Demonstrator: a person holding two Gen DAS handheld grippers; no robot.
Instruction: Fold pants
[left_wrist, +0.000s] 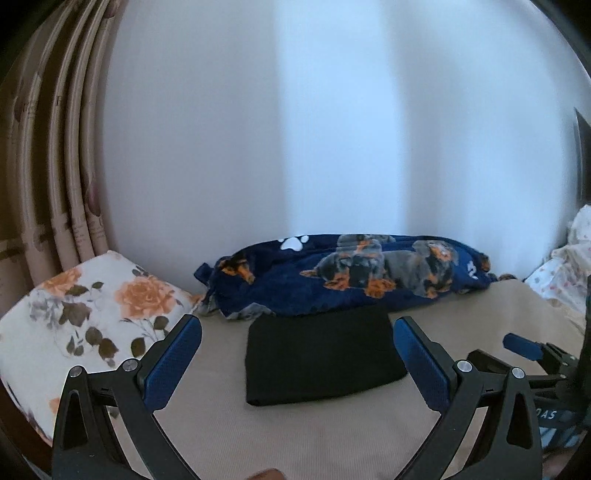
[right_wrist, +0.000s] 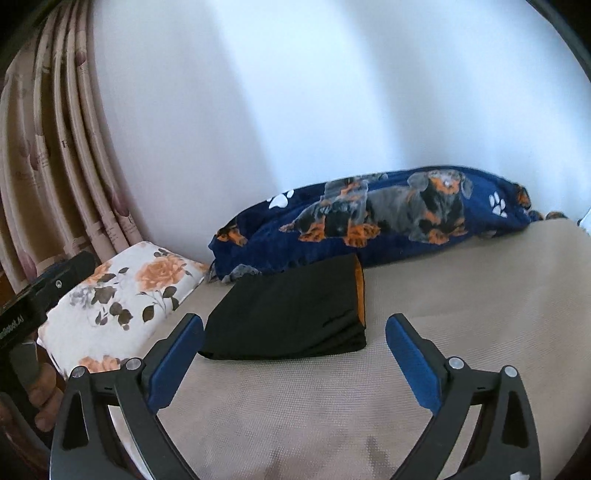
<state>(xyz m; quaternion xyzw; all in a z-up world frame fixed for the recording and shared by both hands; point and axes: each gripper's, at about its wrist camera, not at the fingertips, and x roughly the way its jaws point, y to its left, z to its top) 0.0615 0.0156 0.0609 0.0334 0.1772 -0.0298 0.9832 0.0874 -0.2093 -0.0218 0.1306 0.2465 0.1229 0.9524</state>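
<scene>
Black pants (left_wrist: 321, 360), folded into a compact rectangle, are laid flat on the beige bed sheet (left_wrist: 332, 435), just in front of a navy dog-print blanket (left_wrist: 351, 273). An orange lining is seen at one folded edge in the right wrist view. A floral pillow (left_wrist: 81, 325) is placed beside the pants. The left gripper (left_wrist: 297, 363) and the right gripper (right_wrist: 294, 360) are both held wide open above the sheet, nothing being gripped.

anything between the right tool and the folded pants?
No. In the right wrist view only bare beige bed cover separates the open right tool from the folded black fabric pants.
</scene>
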